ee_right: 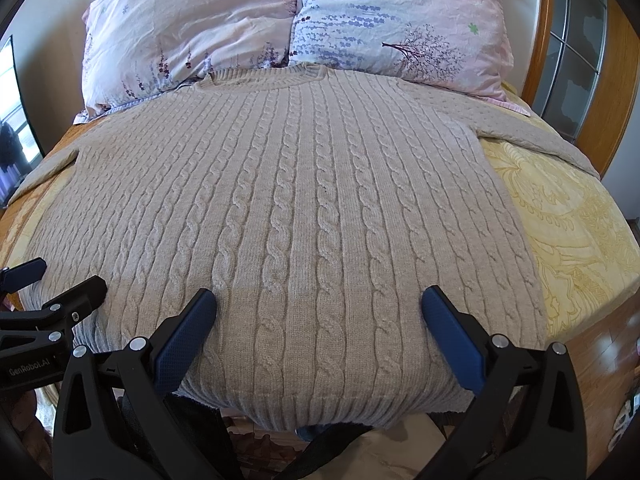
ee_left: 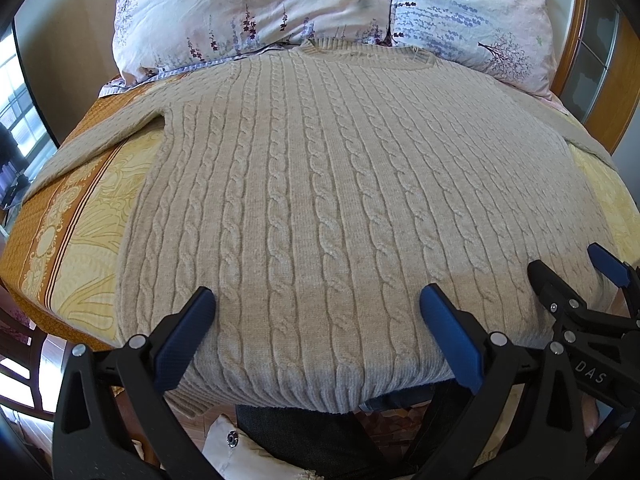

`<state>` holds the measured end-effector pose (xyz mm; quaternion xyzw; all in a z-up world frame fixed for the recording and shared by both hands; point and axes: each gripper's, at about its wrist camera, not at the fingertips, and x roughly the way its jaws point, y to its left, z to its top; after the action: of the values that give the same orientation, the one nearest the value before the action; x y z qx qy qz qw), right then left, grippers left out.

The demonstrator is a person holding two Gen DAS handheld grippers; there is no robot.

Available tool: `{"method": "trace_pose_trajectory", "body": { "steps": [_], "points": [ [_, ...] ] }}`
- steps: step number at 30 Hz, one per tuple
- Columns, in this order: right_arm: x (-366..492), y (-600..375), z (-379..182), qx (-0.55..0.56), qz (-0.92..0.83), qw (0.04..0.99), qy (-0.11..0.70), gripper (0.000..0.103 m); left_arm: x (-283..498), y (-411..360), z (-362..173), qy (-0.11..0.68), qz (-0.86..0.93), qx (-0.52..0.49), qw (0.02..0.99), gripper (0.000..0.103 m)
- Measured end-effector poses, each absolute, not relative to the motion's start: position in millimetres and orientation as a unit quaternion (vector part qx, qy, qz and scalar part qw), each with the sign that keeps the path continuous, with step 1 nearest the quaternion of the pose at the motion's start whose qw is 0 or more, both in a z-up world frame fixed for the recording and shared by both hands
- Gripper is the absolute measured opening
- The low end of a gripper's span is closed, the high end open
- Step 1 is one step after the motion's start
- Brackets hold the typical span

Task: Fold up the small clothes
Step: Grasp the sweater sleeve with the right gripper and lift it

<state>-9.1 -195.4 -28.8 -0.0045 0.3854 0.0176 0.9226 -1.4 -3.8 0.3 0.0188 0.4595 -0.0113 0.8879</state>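
A beige cable-knit sweater (ee_left: 320,184) (ee_right: 288,208) lies spread flat, front up, on the yellow patterned bedspread (ee_left: 84,240) (ee_right: 568,224), its collar at 12 o'clock against two floral pillows (ee_left: 256,12) (ee_right: 392,20), its sleeves stretched toward 9 and 3 o'clock, and its ribbed hem at 6 o'clock hanging over the bed's near edge. The left gripper (ee_left: 316,300) and the right gripper (ee_right: 318,300) hang side by side above the hem, each with its blue-padded fingers spread wide and holding nothing. A wooden headboard (ee_left: 600,80) (ee_right: 580,60) rises at 2 o'clock.
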Motion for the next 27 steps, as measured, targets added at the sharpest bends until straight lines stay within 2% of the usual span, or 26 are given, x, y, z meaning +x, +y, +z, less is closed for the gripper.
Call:
{"method": "trace_pose_trajectory", "body": {
  "steps": [10,16,18,23,27],
  "points": [
    [-9,-207,-43,-0.015,0.094,0.938,0.333,0.102,13,-7,4,0.442,-0.021,0.051,0.895,0.101],
    [30,-289,-1,0.079,0.036,0.950,0.300,0.102,33,0,19,0.407,-0.057,0.040,0.911,0.101],
    [48,-328,10,0.129,0.013,0.948,0.292,0.097,42,5,24,0.399,-0.072,0.026,0.914,0.101],
    [102,-426,7,0.255,-0.054,0.914,0.311,0.070,70,14,36,0.381,-0.092,0.005,0.920,0.101],
    [129,-482,-13,0.342,-0.103,0.873,0.331,0.055,91,24,44,0.374,-0.107,-0.020,0.921,0.101]
  ]
}}
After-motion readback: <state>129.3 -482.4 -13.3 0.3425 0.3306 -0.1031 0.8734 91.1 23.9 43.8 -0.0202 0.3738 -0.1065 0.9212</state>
